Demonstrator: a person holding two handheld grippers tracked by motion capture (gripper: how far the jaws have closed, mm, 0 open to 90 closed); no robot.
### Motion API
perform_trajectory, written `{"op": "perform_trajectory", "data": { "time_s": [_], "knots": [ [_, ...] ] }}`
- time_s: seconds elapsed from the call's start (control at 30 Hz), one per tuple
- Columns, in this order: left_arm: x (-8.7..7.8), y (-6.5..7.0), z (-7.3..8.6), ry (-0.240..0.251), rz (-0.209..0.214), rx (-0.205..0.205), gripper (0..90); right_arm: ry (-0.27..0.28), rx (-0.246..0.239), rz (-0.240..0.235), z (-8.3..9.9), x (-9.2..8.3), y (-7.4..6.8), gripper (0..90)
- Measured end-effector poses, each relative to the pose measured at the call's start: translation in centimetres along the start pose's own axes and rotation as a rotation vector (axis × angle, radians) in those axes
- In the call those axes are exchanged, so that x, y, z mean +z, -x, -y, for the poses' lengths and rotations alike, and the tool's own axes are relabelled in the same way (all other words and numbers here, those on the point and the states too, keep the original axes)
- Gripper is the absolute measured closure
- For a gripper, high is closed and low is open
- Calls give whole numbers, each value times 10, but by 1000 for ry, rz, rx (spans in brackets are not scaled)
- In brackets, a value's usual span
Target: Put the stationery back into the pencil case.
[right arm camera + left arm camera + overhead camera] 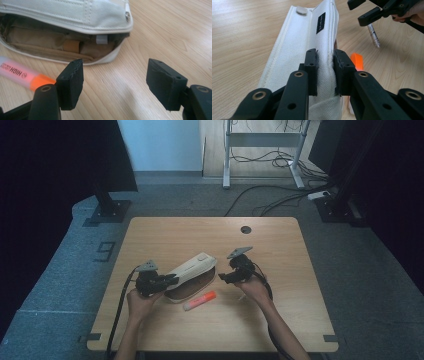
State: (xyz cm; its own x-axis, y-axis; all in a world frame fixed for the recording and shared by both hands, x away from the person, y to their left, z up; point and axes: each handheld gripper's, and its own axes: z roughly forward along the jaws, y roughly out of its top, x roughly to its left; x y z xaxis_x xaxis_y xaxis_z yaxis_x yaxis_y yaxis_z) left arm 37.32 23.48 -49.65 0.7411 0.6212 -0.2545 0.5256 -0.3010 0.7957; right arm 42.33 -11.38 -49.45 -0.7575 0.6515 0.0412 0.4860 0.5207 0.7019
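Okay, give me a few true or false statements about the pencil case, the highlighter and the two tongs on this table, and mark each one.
1. The left tongs are clamped on the flap of the white pencil case. True.
2. The right tongs hold the highlighter. False: they are open and hold nothing.
3. The pencil case is zipped shut. False: it gapes open, showing a tan lining.
4. The highlighter lies on the table beside the case. True.
5. A clear pen lies on the table. True.

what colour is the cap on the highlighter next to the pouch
Orange. The highlighter's cap shows best in the right gripper view, beside the open cream pouch.
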Motion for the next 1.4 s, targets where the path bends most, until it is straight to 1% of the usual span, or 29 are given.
{"op": "perform_trajectory", "data": {
  "time_s": [0.03, 0.1, 0.27, 0.43, 0.47, 0.5, 0.57, 0.67, 0.7, 0.77, 0.8, 0.83, 0.87, 0.97, 1.0, 1.17, 1.4],
  "knots": [
    [0, 0, 0, 0, 0, -1, 743, 0, 0, 0, 0, 0, 0, 290],
    [0, 0, 0, 0, 0, -2, 742, 0, 1, 7, 5, -7, 3, 285],
    [0, 0, 0, 0, 1, -2, 742, 5, 7, 17, 13, -16, 8, 280],
    [0, 0, 0, -1, 0, -1, 742, -1, 33, 32, 29, -25, 16, 280],
    [0, 0, 0, -1, 0, -1, 742, -1, 33, 32, 29, -25, 16, 280],
    [0, 0, 0, 0, 1, -1, 742, -5, 39, 39, 35, -29, 19, 280],
    [0, -1, 0, -1, 1, -2, 742, -6, 39, 40, 37, -31, 20, 280],
    [0, -1, 0, 0, 2, -3, 742, -9, 51, 54, 47, -38, 24, 290],
    [0, -1, 0, 0, 2, -3, 742, -9, 51, 54, 47, -38, 24, 290],
    [0, 0, 0, -1, 1, -2, 742, -12, 54, 61, 54, -43, 27, 296],
    [0, 0, 0, -1, 1, -2, 742, -12, 54, 61, 54, -43, 27, 296],
    [0, -1, 0, 0, 2, -3, 742, -16, 54, 67, 59, -46, 28, 302],
    [0, -1, 0, 0, 2, -3, 742, -16, 54, 67, 59, -46, 28, 302],
    [0, -1, 0, 1, 1, -3, 742, -33, 60, 76, 69, -49, 31, 315],
    [0, -1, 0, 1, 1, -3, 741, -33, 60, 76, 69, -49, 31, 315],
    [0, -1, 0, 0, 2, -3, 741, -48, 64, 81, 82, -50, 33, 333],
    [0, -1, 0, -1, 3, -4, 741, -62, 54, 81, 88, -50, 34, 349]
  ]
}}
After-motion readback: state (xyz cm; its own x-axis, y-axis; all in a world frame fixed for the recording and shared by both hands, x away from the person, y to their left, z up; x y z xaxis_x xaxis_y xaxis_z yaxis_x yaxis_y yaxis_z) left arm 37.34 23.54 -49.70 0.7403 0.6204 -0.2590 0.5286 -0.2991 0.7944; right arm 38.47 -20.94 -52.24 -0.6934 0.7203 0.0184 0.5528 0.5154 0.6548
